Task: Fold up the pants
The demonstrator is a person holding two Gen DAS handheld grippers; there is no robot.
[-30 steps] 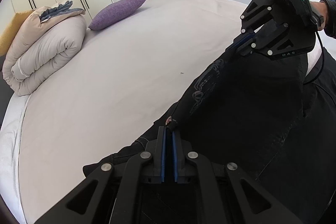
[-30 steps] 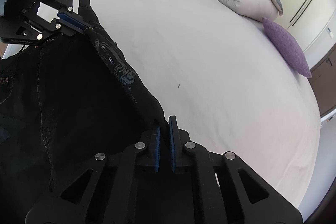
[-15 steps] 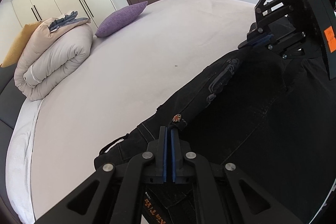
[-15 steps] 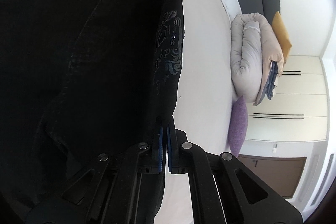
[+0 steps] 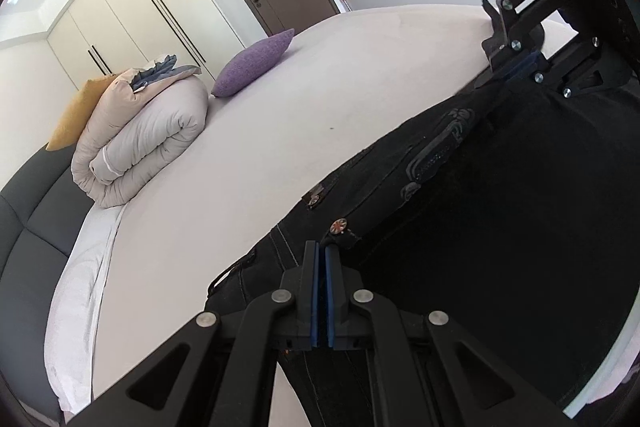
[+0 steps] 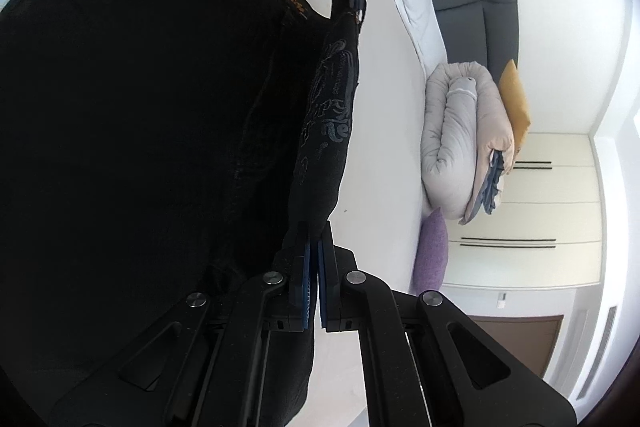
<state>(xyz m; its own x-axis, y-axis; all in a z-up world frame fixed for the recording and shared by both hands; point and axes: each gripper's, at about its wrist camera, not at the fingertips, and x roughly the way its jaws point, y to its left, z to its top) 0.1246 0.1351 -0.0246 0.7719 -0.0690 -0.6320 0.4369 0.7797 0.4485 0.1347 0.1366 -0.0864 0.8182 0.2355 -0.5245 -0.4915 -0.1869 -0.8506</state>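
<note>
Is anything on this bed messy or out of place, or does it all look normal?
Nothing stands out. The black pants hang stretched between the left gripper and right gripper, both clamped on one edge. The rolled duvet and purple pillow sit tidily on the bed.

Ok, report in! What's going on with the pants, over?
Left gripper and right gripper shut on black pants. Edge stretched between them above bed. Nothing in the way.
</note>
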